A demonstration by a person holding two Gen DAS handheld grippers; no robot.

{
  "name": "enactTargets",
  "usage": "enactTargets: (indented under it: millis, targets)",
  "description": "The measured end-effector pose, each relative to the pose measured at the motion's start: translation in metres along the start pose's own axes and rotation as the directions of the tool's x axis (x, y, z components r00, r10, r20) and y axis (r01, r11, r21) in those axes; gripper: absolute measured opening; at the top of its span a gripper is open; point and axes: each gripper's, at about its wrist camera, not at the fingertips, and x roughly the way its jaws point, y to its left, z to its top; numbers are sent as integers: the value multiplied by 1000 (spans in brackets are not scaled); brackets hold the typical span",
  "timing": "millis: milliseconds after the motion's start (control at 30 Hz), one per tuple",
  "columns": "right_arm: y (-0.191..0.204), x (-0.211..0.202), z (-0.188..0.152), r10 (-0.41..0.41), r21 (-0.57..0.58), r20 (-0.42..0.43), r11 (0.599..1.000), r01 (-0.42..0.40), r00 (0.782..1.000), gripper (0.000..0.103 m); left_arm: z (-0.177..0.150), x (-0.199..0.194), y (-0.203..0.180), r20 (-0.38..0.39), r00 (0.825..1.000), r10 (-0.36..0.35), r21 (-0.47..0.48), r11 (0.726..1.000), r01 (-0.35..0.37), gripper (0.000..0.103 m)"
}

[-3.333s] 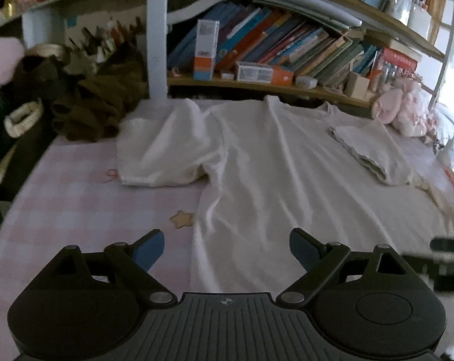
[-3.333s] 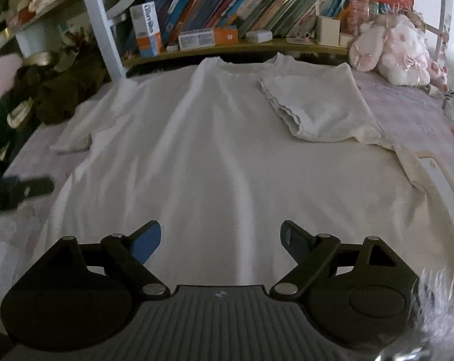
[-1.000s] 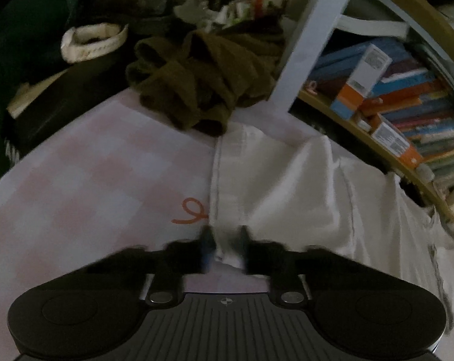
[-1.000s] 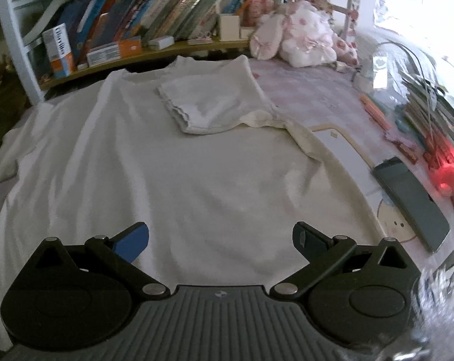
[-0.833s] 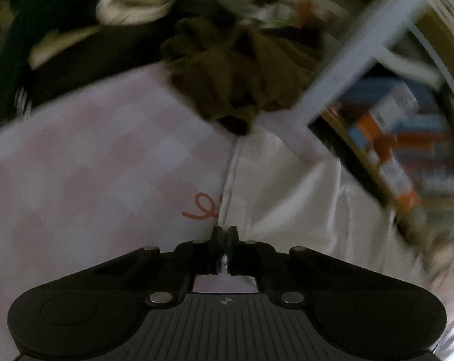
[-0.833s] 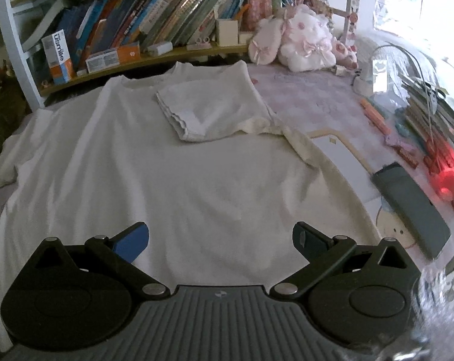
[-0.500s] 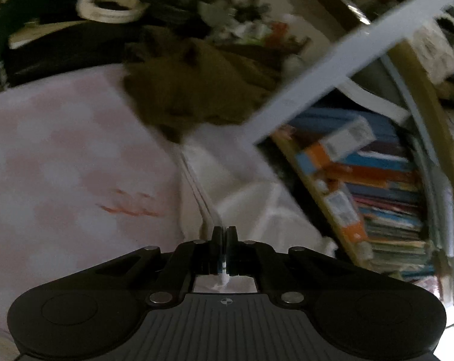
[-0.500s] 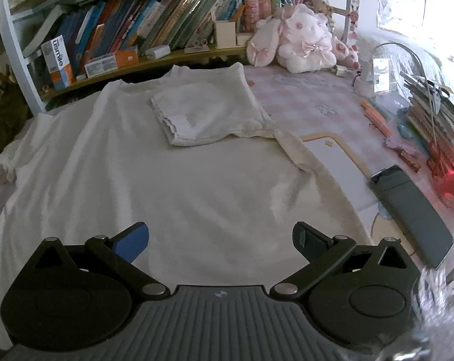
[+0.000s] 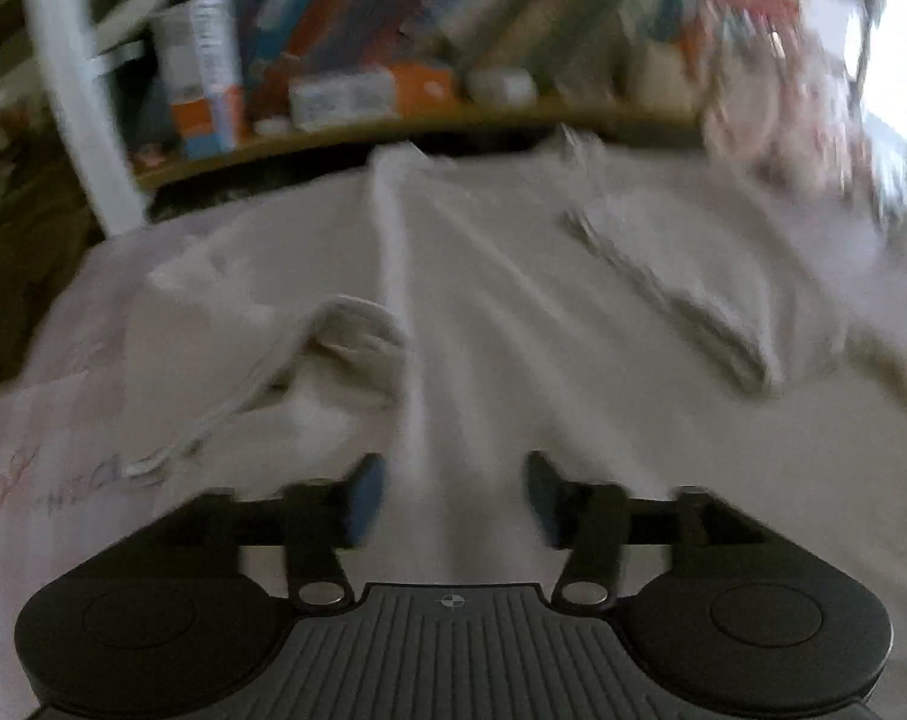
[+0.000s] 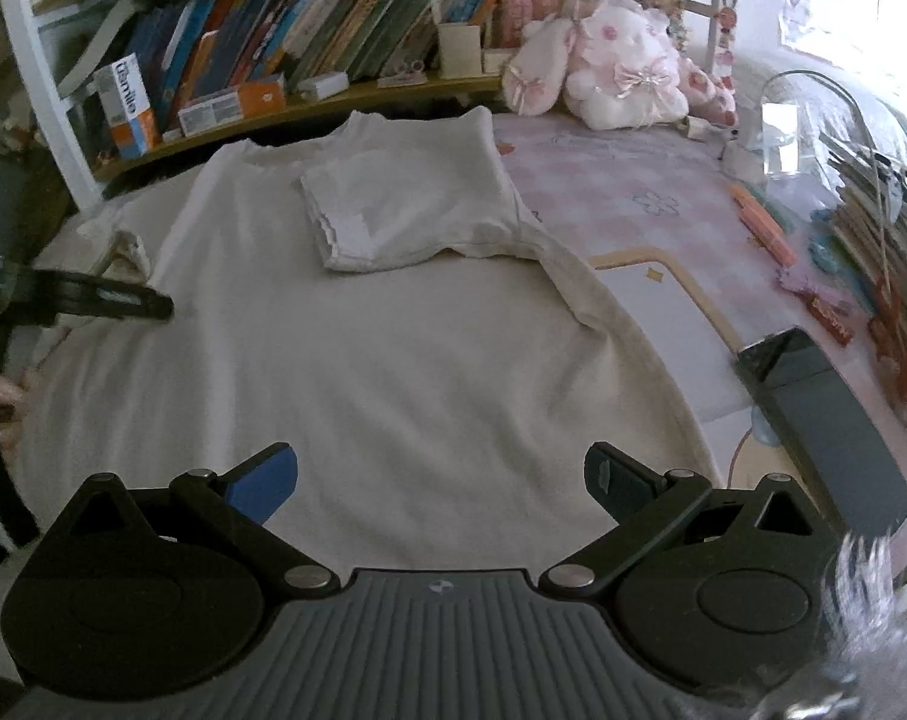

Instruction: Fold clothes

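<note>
Left wrist view is motion-blurred throughout: books [image 9: 393, 30] on the shelf unreadable, the pink toy [image 9: 771, 96] a smear, the left gripper [image 9: 447, 492] fingertips soft. The white shirt [image 10: 363, 360] hem is hidden behind the right gripper [image 10: 441, 474] body. Bottom-right corner blur, possibly plastic.

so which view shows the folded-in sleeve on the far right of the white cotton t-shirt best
The right wrist view: the folded-in sleeve lies sharp on the white cotton t-shirt. The left wrist view shows it only motion-blurred.

both wrist views look low across the white shirt [image 10: 393, 360] toward the bookshelf [image 10: 309, 102].
</note>
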Motion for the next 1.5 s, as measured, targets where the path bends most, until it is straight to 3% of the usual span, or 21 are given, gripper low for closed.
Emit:
enactTargets:
  millis: [33, 100, 200, 267, 367, 433, 567, 600, 633, 700, 767, 867, 900, 933, 1000, 1067, 1100, 1233, 1333, 1400, 1500]
  targets:
    - [-3, 1, -1, -2, 5, -7, 1000, 2, 1000, 103, 0, -9, 13, 41, 999, 2, -59, 998, 0, 77]
    - [-8, 4, -1, -11, 20, -20, 1000, 11, 1000, 103, -6, -25, 49, 113, 993, 24, -218, 976, 1, 77]
    - [-16, 7, -2, -28, 53, -36, 998, 30, 999, 103, -14, -32, 109, 139, 987, 83, -468, 884, -9, 76]
    - [-17, 10, -2, -34, 69, -48, 997, 37, 998, 103, -15, -19, 136, 100, 992, 75, -549, 836, -8, 73]
    - [-14, 14, -2, -32, 71, -61, 997, 36, 998, 103, -15, 4, 146, -4, 998, 67, -516, 854, -60, 58]
    - [-8, 14, -1, -27, 54, -61, 998, 30, 998, 103, -13, 11, 141, 9, 996, 91, -469, 880, -76, 52]
    - [1, 15, -1, -23, 20, -59, 1000, 24, 998, 103, -6, 21, 136, 13, 992, 128, -461, 881, -108, 40]
    - [2, 15, -1, -23, 18, -58, 1000, 24, 998, 103, -5, 22, 135, 12, 991, 137, -460, 880, -116, 24]
    - [2, 15, -2, -26, 18, -57, 999, 27, 998, 103, -2, 25, 136, -4, 989, 149, -463, 876, -134, 5]
    - [0, 14, -2, -36, 29, -54, 999, 38, 998, 103, 2, 22, 141, -30, 985, 167, -514, 843, -159, 3]
    - [-2, 14, -3, -49, 44, -51, 998, 52, 997, 103, 18, 17, 142, 17, 983, 184, -570, 810, -142, 3]
    - [-8, 13, -4, -74, 87, -51, 993, 78, 996, 103, 64, 23, 120, 156, 983, 95, -518, 855, 0, 3]
    - [-10, 13, -4, -79, 99, -54, 992, 84, 995, 103, 82, 30, 109, 201, 980, 19, -466, 881, 78, 4]
    - [-10, 14, -4, -81, 106, -58, 991, 87, 995, 103, 97, 36, 100, 225, 973, -56, -415, 898, 148, 7]
    - [-9, 15, -4, -79, 111, -63, 990, 86, 995, 103, 121, 36, 88, 296, 937, -185, -325, 903, 281, 16]
    - [-5, 14, -3, -68, 93, -54, 993, 73, 996, 103, 129, 32, 87, 308, 924, -227, -276, 908, 315, 58]
    - [-4, 14, -3, -62, 83, -53, 994, 66, 997, 103, 122, 29, 86, 296, 934, -201, -262, 923, 282, 85]
    - [0, 17, -3, -48, 70, -59, 996, 53, 997, 103, 95, 18, 83, 252, 963, -94, -199, 969, 147, 83]
    - [1, 19, -3, -43, 67, -66, 997, 47, 997, 103, 63, 15, 53, 182, 978, -100, -21, 994, 105, 82]
    - [3, 21, -2, -39, 66, -71, 997, 44, 997, 103, 39, 12, 23, 173, 980, -103, 145, 986, 78, 80]
    - [5, 21, -2, -36, 56, -72, 998, 40, 997, 103, 22, 19, -5, 122, 988, -97, 302, 952, 56, 56]
